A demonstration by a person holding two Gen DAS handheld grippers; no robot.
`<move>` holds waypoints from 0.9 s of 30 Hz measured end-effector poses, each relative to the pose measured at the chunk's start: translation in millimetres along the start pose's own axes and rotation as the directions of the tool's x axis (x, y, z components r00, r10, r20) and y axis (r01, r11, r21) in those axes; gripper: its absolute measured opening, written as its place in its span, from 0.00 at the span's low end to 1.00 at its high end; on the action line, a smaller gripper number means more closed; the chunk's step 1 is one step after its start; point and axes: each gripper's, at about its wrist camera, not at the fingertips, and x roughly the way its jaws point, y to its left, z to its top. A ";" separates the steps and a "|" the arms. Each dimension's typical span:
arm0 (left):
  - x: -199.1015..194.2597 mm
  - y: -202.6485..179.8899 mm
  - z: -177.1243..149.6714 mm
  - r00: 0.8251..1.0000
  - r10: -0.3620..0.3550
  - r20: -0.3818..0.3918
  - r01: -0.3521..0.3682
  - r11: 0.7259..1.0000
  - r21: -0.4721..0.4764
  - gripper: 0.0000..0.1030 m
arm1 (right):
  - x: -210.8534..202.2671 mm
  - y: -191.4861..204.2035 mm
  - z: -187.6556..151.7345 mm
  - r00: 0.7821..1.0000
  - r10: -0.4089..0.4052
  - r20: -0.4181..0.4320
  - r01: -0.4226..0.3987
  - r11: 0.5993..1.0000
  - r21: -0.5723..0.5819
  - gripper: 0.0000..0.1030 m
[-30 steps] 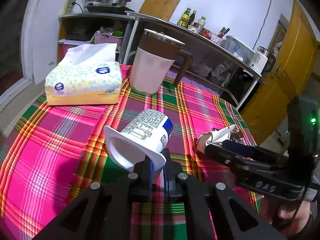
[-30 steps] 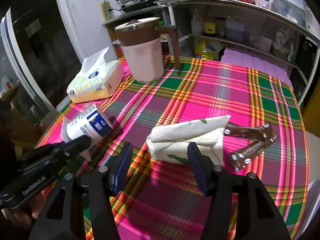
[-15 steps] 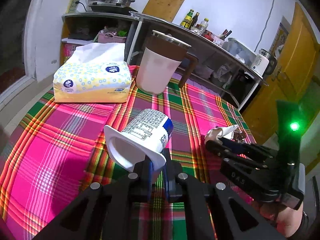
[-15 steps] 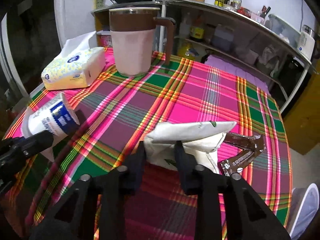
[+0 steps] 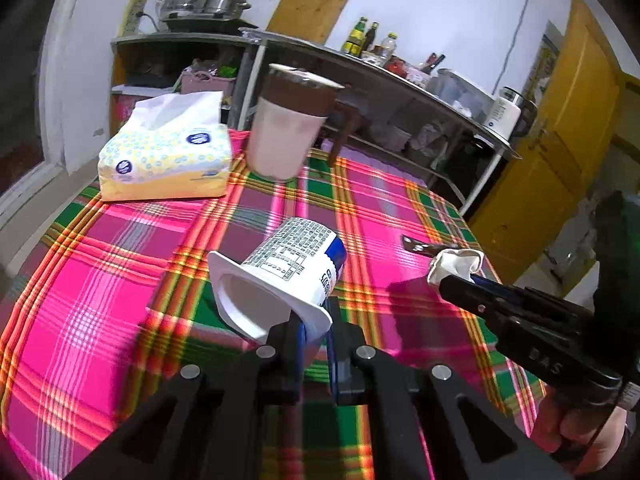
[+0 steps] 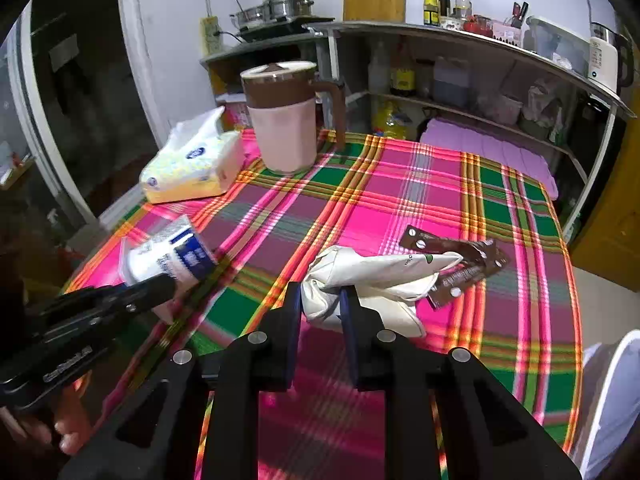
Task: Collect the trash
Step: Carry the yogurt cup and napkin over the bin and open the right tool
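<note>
My left gripper [image 5: 315, 330] is shut on the rim of an empty white yogurt cup [image 5: 286, 270] with blue print and holds it above the plaid tablecloth; the cup also shows in the right wrist view [image 6: 168, 254]. My right gripper [image 6: 320, 308] is shut on a crumpled white paper bag [image 6: 372, 276], lifted a little off the table; the bag also shows in the left wrist view [image 5: 456, 264]. A brown snack wrapper [image 6: 464, 264] lies on the cloth just behind the bag.
A tissue pack [image 5: 166, 156] and a pink jug with a brown lid [image 5: 290, 126] stand at the table's far side. Shelves with bottles and pots [image 6: 460, 40] run behind. A white bin rim [image 6: 612, 392] shows at the right, beside the table.
My right gripper closed on the paper bag and lifted it slightly, pulling it back from the brown wrapper. My left gripper kept hold of the cup and rose a little.
</note>
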 end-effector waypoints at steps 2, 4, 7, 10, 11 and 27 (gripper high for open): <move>-4.2 -7.1 -2.4 1.000 -0.007 -0.002 0.007 1.000 0.011 0.09 | -12.5 -2.2 -6.0 1.000 0.012 0.009 -0.012 1.000 0.010 0.19; -8.6 -16.8 -5.4 1.000 -0.020 -0.005 0.020 0.999 0.026 0.09 | -26.0 -5.5 -13.2 1.000 0.015 0.019 -0.015 1.000 0.023 0.19; -14.0 -33.6 -10.1 0.999 -0.039 -0.013 0.040 0.998 0.052 0.09 | -44.2 -13.1 -23.0 0.999 0.013 0.035 -0.014 0.999 0.045 0.19; -18.9 -52.0 -16.4 0.998 -0.059 -0.021 0.060 0.995 0.079 0.09 | -61.6 -22.6 -32.7 0.999 0.006 0.048 -0.009 0.998 0.068 0.19; -20.5 -58.5 -18.4 0.998 -0.066 -0.023 0.067 0.994 0.088 0.09 | -66.8 -25.5 -34.9 0.999 0.003 0.052 -0.007 0.997 0.074 0.19; -16.1 -164.1 -49.5 0.975 -0.189 -0.115 0.211 0.949 0.235 0.09 | -137.8 -107.9 -83.8 0.991 -0.100 0.089 0.076 0.969 0.234 0.20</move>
